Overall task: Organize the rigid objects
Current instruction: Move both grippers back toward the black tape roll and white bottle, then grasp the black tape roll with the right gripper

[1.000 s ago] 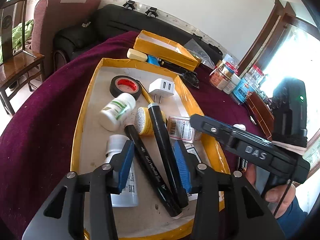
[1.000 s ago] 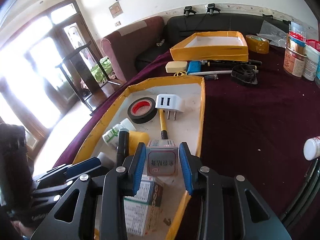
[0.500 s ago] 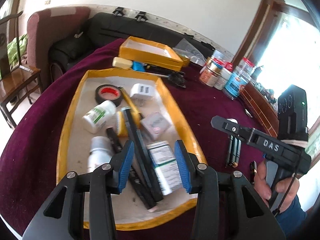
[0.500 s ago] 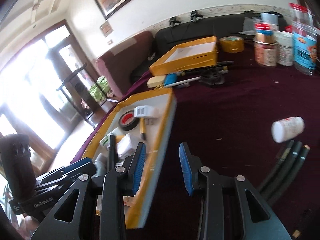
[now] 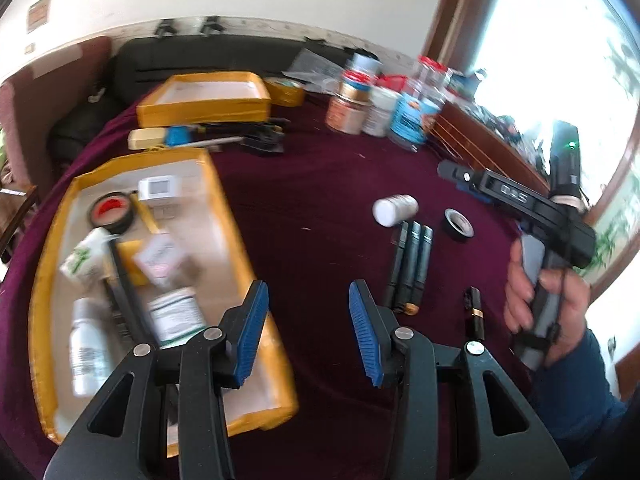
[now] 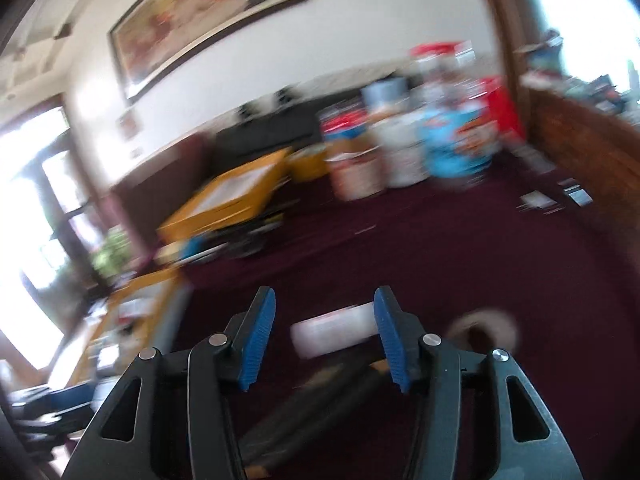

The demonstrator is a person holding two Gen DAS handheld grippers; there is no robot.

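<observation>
My left gripper (image 5: 306, 328) is open and holds nothing; it hangs over the maroon cloth just right of the yellow tray (image 5: 218, 200). The tray holds bottles, boxes, a plug, tape and black pens. On the cloth to the right lie a white bottle (image 5: 394, 210), three black markers (image 5: 408, 268) and a black tape ring (image 5: 458, 224). A hand holds my right gripper (image 5: 456, 172) above them. In the blurred right wrist view, my right gripper (image 6: 324, 332) has its jaws opening. The white bottle (image 6: 332, 334) shows through the gap, untouched, with the markers (image 6: 320, 400) below.
A second yellow tray (image 5: 200, 100) stands at the back with a tape roll, pens and clips near it. Jars and cans (image 5: 384, 108) cluster at the back right. A small black tube (image 5: 476, 312) lies near the hand. A sofa and wooden ledge border the table.
Both grippers swung right, from over the tray to the bare cloth. The right gripper let go of the small box in the tray and its jaws now stand wider.
</observation>
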